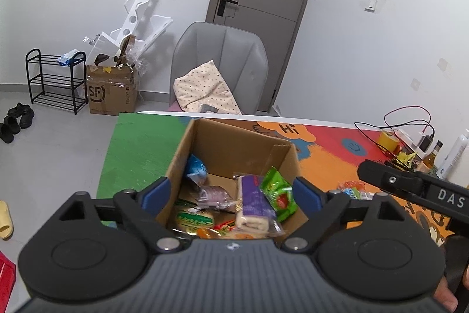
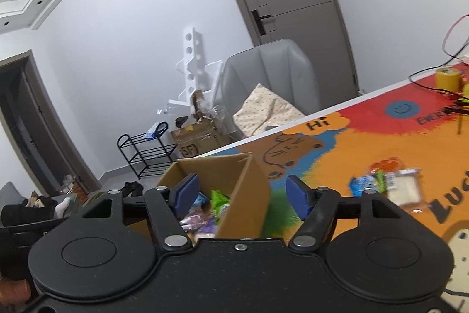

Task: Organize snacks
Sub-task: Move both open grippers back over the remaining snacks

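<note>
An open cardboard box [image 1: 234, 148] stands on the colourful mat and holds several snack packets. Among them are a green packet [image 1: 277, 194], a purple-wrapped roll [image 1: 252, 204] and a blue packet [image 1: 196, 167]. My left gripper [image 1: 231, 192] hangs over the box with its jaws wide open and nothing between the blue pads. My right gripper [image 2: 241, 195] is open too, over the box's right wall [image 2: 243, 195], not pressing on it. A small heap of loose snacks [image 2: 390, 187] lies on the mat to the right of the box, also seen as loose snacks [image 1: 353, 191].
A grey chair [image 1: 219, 63] with a spotted cushion stands behind the table. At the table's far right are a yellow tape roll [image 1: 387, 138], cables, a charger and bottles [image 1: 433, 157]. A shoe rack [image 1: 54, 78] and a cardboard carton [image 1: 111, 90] stand on the floor at left.
</note>
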`<act>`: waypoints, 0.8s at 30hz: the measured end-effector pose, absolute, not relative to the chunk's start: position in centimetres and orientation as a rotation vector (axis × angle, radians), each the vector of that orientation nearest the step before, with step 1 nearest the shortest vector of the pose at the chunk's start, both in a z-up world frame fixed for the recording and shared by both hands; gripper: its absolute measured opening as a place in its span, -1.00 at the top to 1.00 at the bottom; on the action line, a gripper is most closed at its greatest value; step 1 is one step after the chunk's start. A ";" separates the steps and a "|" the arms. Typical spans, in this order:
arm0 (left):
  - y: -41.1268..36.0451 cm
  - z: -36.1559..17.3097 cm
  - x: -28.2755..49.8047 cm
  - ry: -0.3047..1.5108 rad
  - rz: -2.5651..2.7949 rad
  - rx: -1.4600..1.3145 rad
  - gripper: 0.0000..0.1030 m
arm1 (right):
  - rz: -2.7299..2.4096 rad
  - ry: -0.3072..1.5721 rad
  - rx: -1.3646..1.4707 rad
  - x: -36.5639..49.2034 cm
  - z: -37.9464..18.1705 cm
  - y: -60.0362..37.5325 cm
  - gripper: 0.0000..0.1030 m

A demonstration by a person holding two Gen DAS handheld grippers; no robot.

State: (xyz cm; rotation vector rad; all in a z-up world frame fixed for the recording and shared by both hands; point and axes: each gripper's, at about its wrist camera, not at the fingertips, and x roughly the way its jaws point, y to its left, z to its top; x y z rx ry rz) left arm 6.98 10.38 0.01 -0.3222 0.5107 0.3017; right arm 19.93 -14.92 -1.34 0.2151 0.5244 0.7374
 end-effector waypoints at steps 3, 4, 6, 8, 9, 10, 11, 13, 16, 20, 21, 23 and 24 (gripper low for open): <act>9.4 0.0 7.1 0.523 0.284 -0.315 -0.79 | 0.711 0.525 0.224 19.9 -1.6 -16.5 -0.39; 9.0 -0.1 7.2 0.526 0.279 -0.312 -0.79 | 0.703 0.526 0.227 19.9 -1.6 -17.0 -0.40; 8.3 -0.1 7.3 0.532 0.269 -0.306 -0.80 | 0.685 0.528 0.232 19.8 -1.7 -18.1 -0.44; 7.5 -0.2 7.6 0.539 0.256 -0.302 -0.81 | 0.671 0.528 0.232 19.8 -1.9 -19.0 -0.52; 7.1 -0.2 7.6 0.542 0.250 -0.299 -0.81 | 0.664 0.527 0.231 19.8 -1.9 -19.5 -0.57; 6.7 -0.2 7.7 0.545 0.244 -0.296 -0.82 | 0.659 0.527 0.231 19.9 -2.0 -19.9 -0.59; 6.3 -0.2 7.8 0.546 0.238 -0.293 -0.82 | 0.653 0.527 0.231 19.9 -2.1 -20.3 -0.60; 5.5 -0.2 8.0 0.552 0.223 -0.287 -0.82 | 0.641 0.528 0.235 19.9 -2.3 -21.1 -0.63; 4.2 -0.2 8.3 0.558 0.203 -0.279 -0.82 | 0.622 0.533 0.248 20.2 -2.6 -22.3 -0.65; 2.7 -0.3 8.9 0.565 0.181 -0.269 -0.82 | 0.600 0.539 0.259 20.5 -3.2 -23.7 -0.65; 2.4 -0.3 9.1 0.567 0.176 -0.266 -0.82 | 0.596 0.540 0.262 20.7 -3.3 -23.9 -0.66; 1.6 -0.4 9.5 0.571 0.168 -0.260 -0.82 | 0.587 0.544 0.268 21.0 -3.6 -24.5 -0.66; 1.3 -0.4 9.7 0.573 0.164 -0.257 -0.82 | 0.582 0.547 0.272 21.1 -3.7 -24.7 -0.66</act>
